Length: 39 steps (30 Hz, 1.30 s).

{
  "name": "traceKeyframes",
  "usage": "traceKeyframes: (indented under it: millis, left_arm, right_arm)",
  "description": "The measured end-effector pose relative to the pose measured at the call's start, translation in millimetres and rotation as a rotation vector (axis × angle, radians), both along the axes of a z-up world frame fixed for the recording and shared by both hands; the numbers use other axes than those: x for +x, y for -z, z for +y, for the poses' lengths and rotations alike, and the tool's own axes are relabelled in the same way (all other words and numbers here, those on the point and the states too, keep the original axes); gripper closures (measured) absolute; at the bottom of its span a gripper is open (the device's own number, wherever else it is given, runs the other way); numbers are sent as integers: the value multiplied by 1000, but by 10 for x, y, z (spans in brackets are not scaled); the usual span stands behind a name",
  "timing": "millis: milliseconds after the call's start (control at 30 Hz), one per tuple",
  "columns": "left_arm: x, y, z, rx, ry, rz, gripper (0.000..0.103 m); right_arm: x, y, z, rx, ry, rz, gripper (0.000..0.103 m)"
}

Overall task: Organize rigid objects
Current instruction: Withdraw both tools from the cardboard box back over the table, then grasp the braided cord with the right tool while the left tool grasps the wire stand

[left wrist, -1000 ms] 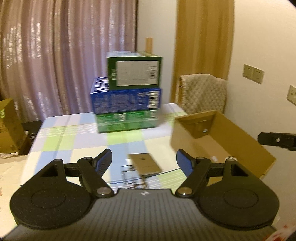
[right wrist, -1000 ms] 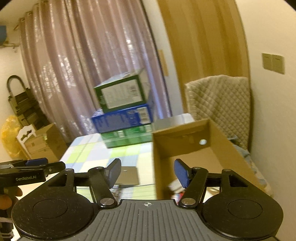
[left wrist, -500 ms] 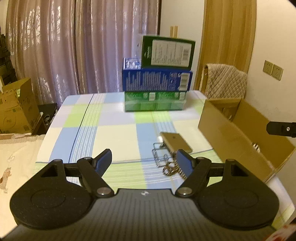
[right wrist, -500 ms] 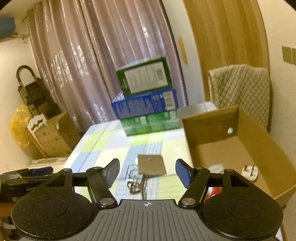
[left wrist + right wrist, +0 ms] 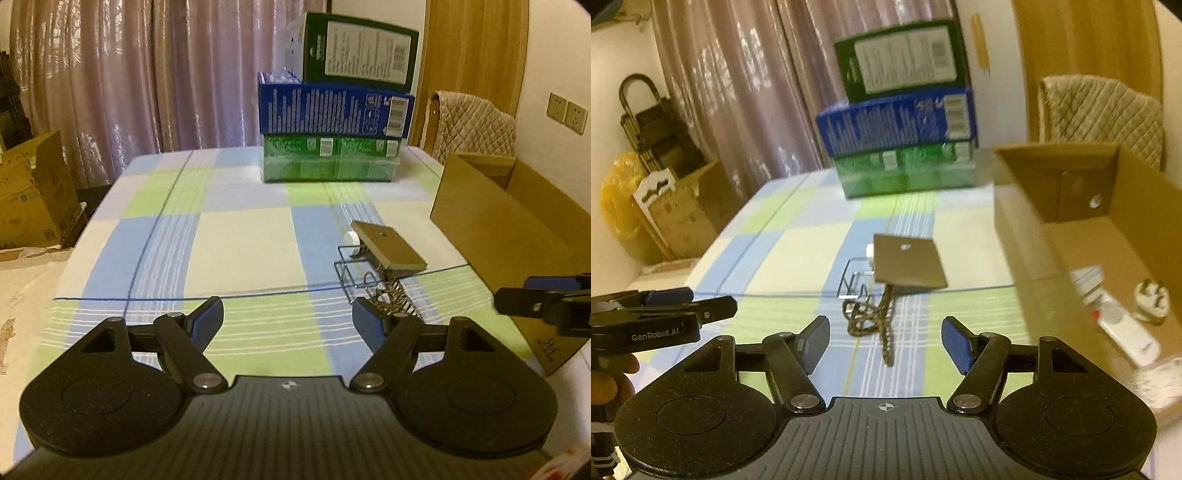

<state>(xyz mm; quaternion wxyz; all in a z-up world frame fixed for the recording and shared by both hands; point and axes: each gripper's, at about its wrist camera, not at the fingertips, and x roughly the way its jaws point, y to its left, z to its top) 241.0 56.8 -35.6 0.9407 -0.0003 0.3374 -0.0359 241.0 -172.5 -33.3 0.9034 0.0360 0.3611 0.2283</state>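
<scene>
A flat brown cardboard piece (image 5: 388, 245) (image 5: 908, 264) lies on the checked tablecloth (image 5: 240, 240), resting on a bent metal wire frame (image 5: 349, 273) (image 5: 854, 280). A small white cylinder (image 5: 351, 238) sits at its far end. A brown braided chain (image 5: 875, 321) (image 5: 393, 295) trails toward me. My left gripper (image 5: 288, 319) hovers open over the cloth, left of these items, with nothing between its fingers. My right gripper (image 5: 885, 345) is open too, just short of the chain and holding nothing.
An open cardboard box (image 5: 498, 229) (image 5: 1052, 236) stands at the table's right edge, holding a white plug (image 5: 1150, 299) and a white remote-like item (image 5: 1126, 332). Three stacked cartons (image 5: 332, 122) stand at the far end. A chair with a quilted cover (image 5: 476, 125) is behind.
Both grippers have come down toward the table and tipped forward, so the cardboard piece, wire frame and chain now lie closer ahead. Their jaws have stayed apart.
</scene>
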Motion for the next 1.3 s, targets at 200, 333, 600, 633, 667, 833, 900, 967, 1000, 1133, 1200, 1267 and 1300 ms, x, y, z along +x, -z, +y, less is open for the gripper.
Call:
traceKeyframes:
  millis: [200, 333, 600, 633, 667, 833, 900, 967, 1000, 1133, 1200, 1267, 1300]
  left_arm:
    - [280, 112, 49, -4, 14, 9, 30]
    - [458, 168, 112, -18, 2, 17, 30]
    - [736, 224, 172, -51, 1, 27, 30]
    - [755, 237, 180, -55, -1, 31, 30]
    - [766, 250, 184, -57, -1, 34, 30]
    - [785, 287, 150, -42, 16, 45, 30]
    - [792, 296, 136, -43, 21, 47, 30]
    - [800, 311, 123, -44, 24, 52, 30]
    - [804, 319, 115, -44, 27, 54, 30]
    - [807, 349, 90, -48, 38, 58, 30]
    - [811, 357, 77, -53, 50, 59, 30]
    - [811, 369, 57, -53, 62, 61, 30]
    - [811, 376, 49, -54, 66, 63, 30]
  right_arm:
    - [273, 286, 228, -8, -34, 26, 39]
    - [437, 489, 326, -9, -45, 61, 39]
    - [694, 676, 534, -39, -64, 76, 39]
    - [713, 687, 558, -53, -64, 69, 39]
    - [731, 704, 580, -67, -66, 64, 39]
    - [794, 772, 642, -112, -78, 49, 52]
    - [799, 789, 649, -116, -86, 55, 59]
    - [804, 803, 653, -117, -94, 63, 63]
    - [798, 801, 654, -120, -93, 62, 65]
    - [797, 777, 608, -120, -87, 74, 68]
    - [780, 758, 590, -147, -78, 74, 68]
    - [769, 752, 548, -149, -69, 82, 69]
    - [764, 747, 520, -147, -61, 88, 69]
